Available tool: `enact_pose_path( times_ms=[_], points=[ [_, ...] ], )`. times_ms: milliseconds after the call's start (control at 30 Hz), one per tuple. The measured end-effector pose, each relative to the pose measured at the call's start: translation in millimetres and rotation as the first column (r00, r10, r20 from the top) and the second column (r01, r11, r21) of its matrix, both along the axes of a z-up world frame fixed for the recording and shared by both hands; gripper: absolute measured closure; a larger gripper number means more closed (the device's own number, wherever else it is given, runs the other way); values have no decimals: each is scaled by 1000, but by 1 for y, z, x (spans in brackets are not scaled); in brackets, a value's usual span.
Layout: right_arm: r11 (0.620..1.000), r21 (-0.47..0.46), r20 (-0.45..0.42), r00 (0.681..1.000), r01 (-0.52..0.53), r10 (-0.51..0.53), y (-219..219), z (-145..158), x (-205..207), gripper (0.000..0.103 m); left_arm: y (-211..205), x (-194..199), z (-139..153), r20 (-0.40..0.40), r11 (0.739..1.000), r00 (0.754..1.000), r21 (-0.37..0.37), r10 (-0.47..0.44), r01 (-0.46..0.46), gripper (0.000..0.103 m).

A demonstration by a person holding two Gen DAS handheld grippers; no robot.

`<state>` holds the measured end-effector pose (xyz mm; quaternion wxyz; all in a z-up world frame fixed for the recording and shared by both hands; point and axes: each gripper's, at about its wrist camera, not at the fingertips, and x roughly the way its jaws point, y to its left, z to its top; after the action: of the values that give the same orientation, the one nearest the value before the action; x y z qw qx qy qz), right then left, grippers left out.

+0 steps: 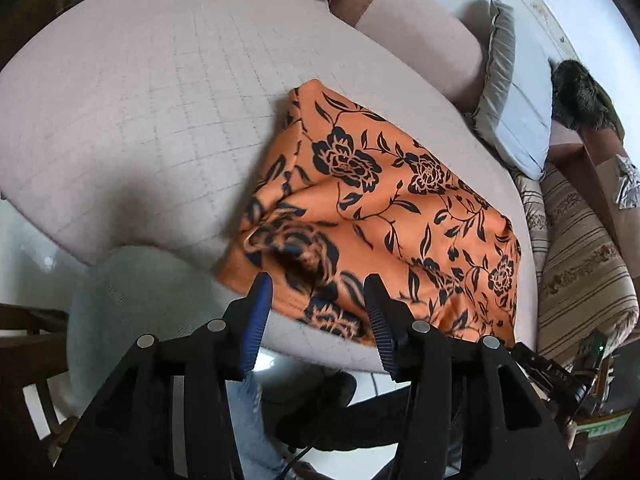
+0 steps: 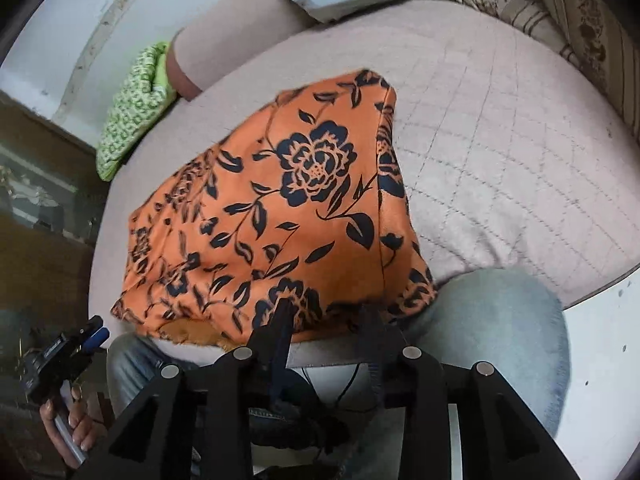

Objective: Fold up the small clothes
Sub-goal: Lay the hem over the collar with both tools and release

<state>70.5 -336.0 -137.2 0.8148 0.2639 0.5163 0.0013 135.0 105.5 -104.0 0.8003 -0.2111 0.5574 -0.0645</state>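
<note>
The orange fabric garment printed with dark navy flowers point(image 1: 384, 216) lies folded on the pale pink quilted cushion point(image 1: 140, 120), its near edge at the cushion's front rim. It looks thin, soft and light, likely to sag and slide; the hemmed corners along that near edge seem the best places to pinch. The left tool point(image 1: 318, 292) hangs partly open at the lower centre of its view, nothing between its fingers. The right tool point(image 2: 326, 314) is likewise part open and empty. Only the right view shows the green patterned cloth point(image 2: 132, 112) at upper left and the person's hand point(image 2: 68, 424); only the left shows the dark furry object point(image 1: 580, 96) at upper right.
</note>
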Motion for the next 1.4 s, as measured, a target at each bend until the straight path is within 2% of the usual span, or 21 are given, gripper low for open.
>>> enact_pose_path(
  times_ms=[100, 167, 333, 400, 433, 467, 567, 667, 733, 767, 833, 867, 933, 1000, 1200, 1233, 1267, 1300, 1333, 1367, 1400],
  points=[
    [996, -62, -62, 995, 71, -75, -7, -16, 12, 71, 0, 15, -13, -30, 993, 999, 112, 36, -33, 56],
    [986, -108, -75, 988, 129, -138, -15, -17, 13, 71, 5, 22, -18, -34, 991, 998, 127, 57, -52, 56],
    [989, -17, -87, 985, 146, -147, -33, -30, 20, 71, 5, 37, -32, -72, 991, 996, 128, 60, -51, 56],
    [991, -23, -107, 986, 130, -131, -30, -35, 26, 76, -1, 38, -35, -74, 990, 996, 136, 46, -35, 64],
    [992, -48, -107, 986, 120, -125, -29, -34, 28, 78, -3, 37, -35, -66, 989, 997, 144, 39, -29, 81],
    [991, -66, -100, 987, 117, -123, -28, -30, 29, 87, -7, 36, -35, -57, 988, 998, 156, 21, -12, 86],
    [988, -68, -33, 989, 139, -142, -32, -5, 22, 94, -11, 27, -22, -6, 985, 1000, 171, -1, 2, 92],
    [978, -150, 44, 989, 148, -143, -30, 25, 13, 95, -16, 18, -11, 42, 975, 998, 220, -39, 29, 92],
    [973, -179, 39, 990, 142, -137, -29, 24, 18, 95, -22, 22, -25, 0, 966, 998, 253, -60, 59, 92],
    [972, -186, 21, 990, 142, -141, -30, 16, 24, 95, -23, 25, -38, -52, 964, 997, 253, -64, 75, 92],
    [976, -166, -73, 986, 138, -151, -36, -16, 38, 95, -24, 29, -48, -113, 969, 991, 231, -65, 90, 92],
    [982, -117, -113, 980, 150, -163, -40, -27, 39, 95, -23, 27, -44, -101, 970, 993, 228, -66, 88, 90],
    [983, -32, -90, 979, 183, -185, -45, -25, 31, 95, -20, 24, -31, -61, 969, 995, 228, -81, 92, 86],
    [983, -23, -44, 982, 185, -186, -46, -10, 21, 95, -13, 21, -21, -39, 973, 993, 202, -110, 116, 83],
    [981, -41, 82, 979, 189, -185, -44, 37, -11, 90, 9, 13, 8, 24, 989, 999, 143, -40, 36, 80],
    [983, -33, 123, 977, 179, -174, -42, 46, -13, 89, 11, 9, 13, 37, 991, 999, 128, -32, 27, 77],
    [984, -23, 164, 972, 175, -169, -40, 53, -16, 87, 11, 9, 18, 51, 993, 998, 112, -29, 23, 67],
    [984, -17, 209, 963, 180, -173, -36, 59, -18, 82, 11, 11, 23, 63, 994, 998, 105, -29, 22, 61],
    [982, -15, 255, 951, 186, -176, -35, 66, -20, 77, 9, 15, 28, 75, 994, 997, 105, -28, 20, 50],
    [983, -19, 289, 942, 185, -172, -32, 72, -19, 63, 8, 18, 33, 96, 994, 995, 108, -24, 14, 45],
    [982, -21, 320, 932, 189, -173, -29, 77, -17, 53, 6, 23, 36, 110, 994, 994, 113, -23, 11, 44]
  ],
)
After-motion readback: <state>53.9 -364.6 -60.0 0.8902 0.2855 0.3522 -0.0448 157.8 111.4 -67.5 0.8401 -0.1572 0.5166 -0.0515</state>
